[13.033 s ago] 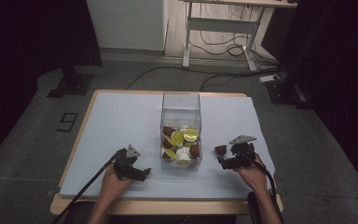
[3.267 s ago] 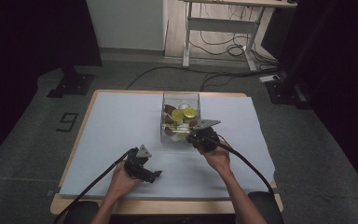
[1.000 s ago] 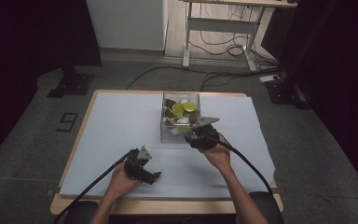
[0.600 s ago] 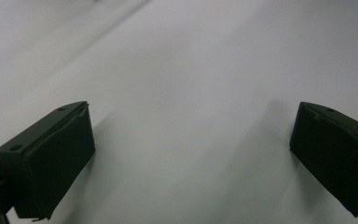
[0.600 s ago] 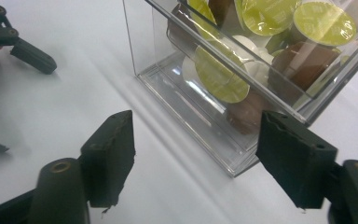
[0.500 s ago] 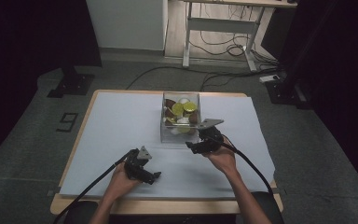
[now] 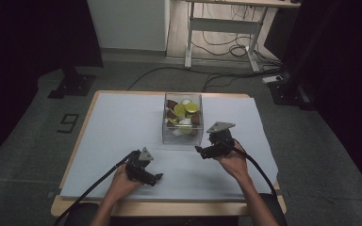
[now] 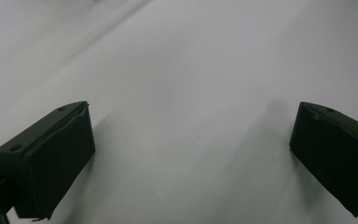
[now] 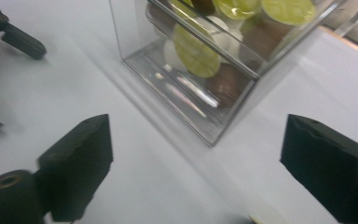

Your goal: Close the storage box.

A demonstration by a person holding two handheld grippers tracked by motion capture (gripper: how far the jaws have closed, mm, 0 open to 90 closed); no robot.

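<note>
White cloth (image 7: 122, 122) covers the table, and nearest to us our left gripper (image 7: 143, 170) rests low on it near the front edge, its cable trailing off to the left. In the left gripper view its jaws stand spread wide with bare cloth between them. Our left hand (image 7: 122, 181) wraps the body from behind, forearm coming in from the bottom.

Farther in, our right gripper (image 7: 206, 151) hovers just in front of the box (image 7: 183, 139), near its right front corner and apart from it. Its jaws are also spread wide; the right gripper view shows the corner of the box between them, a little way off, with nothing pinched. Our right hand (image 7: 233, 162) grips from behind, wrist angled toward the left so the jaws point left and forward.

The clear box stands upright at mid-table, holding a heap of capsules (image 7: 185, 110): yellow-green, brown and white ones, pressed against the walls. Nothing lies between the jaws and the box.

Half a second ago the right gripper sat closer to the box wall; it has since drawn back toward us. The left gripper has not shifted.

Beyond the table lie floor cables (image 7: 217, 44) and a desk frame (image 7: 226, 23).
</note>
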